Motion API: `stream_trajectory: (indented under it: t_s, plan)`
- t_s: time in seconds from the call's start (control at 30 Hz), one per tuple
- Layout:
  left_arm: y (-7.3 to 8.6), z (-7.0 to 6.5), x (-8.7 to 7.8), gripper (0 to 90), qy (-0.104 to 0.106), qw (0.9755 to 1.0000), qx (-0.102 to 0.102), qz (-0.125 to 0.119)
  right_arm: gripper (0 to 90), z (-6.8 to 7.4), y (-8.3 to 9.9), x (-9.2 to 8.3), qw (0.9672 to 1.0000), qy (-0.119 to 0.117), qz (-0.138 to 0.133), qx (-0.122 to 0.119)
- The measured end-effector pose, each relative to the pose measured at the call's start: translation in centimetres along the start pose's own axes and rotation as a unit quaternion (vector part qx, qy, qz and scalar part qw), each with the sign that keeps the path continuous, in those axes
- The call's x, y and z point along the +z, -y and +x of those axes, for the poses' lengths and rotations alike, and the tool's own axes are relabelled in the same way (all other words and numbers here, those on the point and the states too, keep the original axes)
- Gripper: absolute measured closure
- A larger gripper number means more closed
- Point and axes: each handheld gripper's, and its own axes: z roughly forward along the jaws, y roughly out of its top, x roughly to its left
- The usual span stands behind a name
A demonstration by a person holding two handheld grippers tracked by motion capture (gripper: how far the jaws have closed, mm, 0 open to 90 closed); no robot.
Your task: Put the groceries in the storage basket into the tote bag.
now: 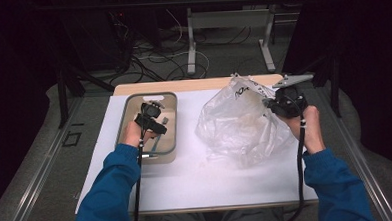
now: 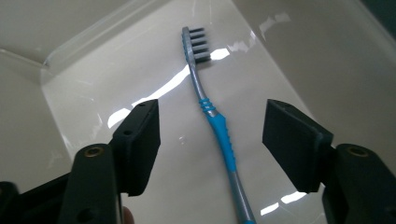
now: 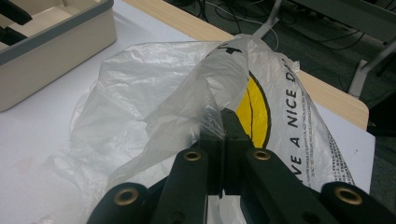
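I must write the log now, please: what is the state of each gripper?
Left gripper: open, jaws on either side of the toothbrush in the tray, not touching it.
Right gripper: closed, holding the plastic bag.

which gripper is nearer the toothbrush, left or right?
Left. The left gripper hangs over the toothbrush in the tray, open jaws either side. The right gripper is across the table, shut on the plastic bag.

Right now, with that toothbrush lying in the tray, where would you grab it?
Grip the toothbrush at its ribbed blue handle, coming straight down from above. It lies flat on the tray floor, and the left hand-held gripper already has an open jaw on each side of it.
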Motion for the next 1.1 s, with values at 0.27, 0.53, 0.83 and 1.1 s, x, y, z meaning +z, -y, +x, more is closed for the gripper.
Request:
stream_trajectory:
  t_s: [0.27,0.53,0.83,1.1]
  plan:
    - [-0.1,0.1,1.4,55.6,0.015,0.9991,-0.001,0.039,90.0,0.0,0.0,0.0,1.0000,0.000,0.002,-0.001]
    - [-0.2,0.1,1.9,65.7,0.018,0.9984,0.003,0.055,90.0,0.0,0.0,0.0,1.0000,-0.002,0.001,0.000]
    - [-0.3,0.1,2.5,68.6,0.016,0.9977,0.000,0.066,90.0,0.1,0.0,0.0,1.0000,-0.001,0.001,0.000]
    - [-0.3,0.0,2.5,79.1,0.014,0.9978,0.001,0.065,90.0,0.1,0.0,-0.1,1.0000,-0.001,0.000,0.001]
